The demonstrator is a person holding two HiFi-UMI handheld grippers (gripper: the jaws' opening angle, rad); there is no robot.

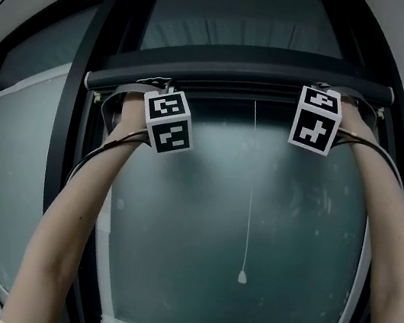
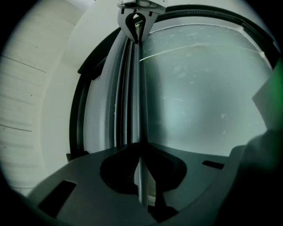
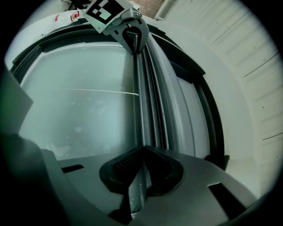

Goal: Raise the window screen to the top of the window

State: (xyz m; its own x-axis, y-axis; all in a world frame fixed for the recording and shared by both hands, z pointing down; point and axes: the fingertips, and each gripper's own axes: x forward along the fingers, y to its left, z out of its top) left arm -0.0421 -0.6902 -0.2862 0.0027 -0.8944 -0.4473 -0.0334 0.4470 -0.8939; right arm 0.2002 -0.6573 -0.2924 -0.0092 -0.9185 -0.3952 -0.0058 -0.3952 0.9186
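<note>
The window screen rail point(image 1: 240, 75) lies across the upper window, at 12 o'clock in my head view, running from 10 o'clock up to 1 o'clock. It sits below the top of the dark window frame point(image 1: 80, 104).

A thin pull cord point(image 1: 249, 204) hangs from the rail's middle toward 6 o'clock, ending in a small bead point(image 1: 242, 278) against the frosted glass pane point(image 1: 302, 252). Pale wall point(image 2: 40, 88) borders the frame. I see nothing lying across the rail's track above it.

1. Left gripper point(image 1: 138, 91): at 10 o'clock, on the rail's left end. In the left gripper view its jaws point(image 2: 140, 150) are clamped on the rail's thin edge point(image 2: 132, 88).
2. Right gripper point(image 1: 352, 98): at 1 o'clock, on the right end. In the right gripper view its jaws point(image 3: 142, 152) are likewise clenched on the rail point(image 3: 146, 88).
</note>
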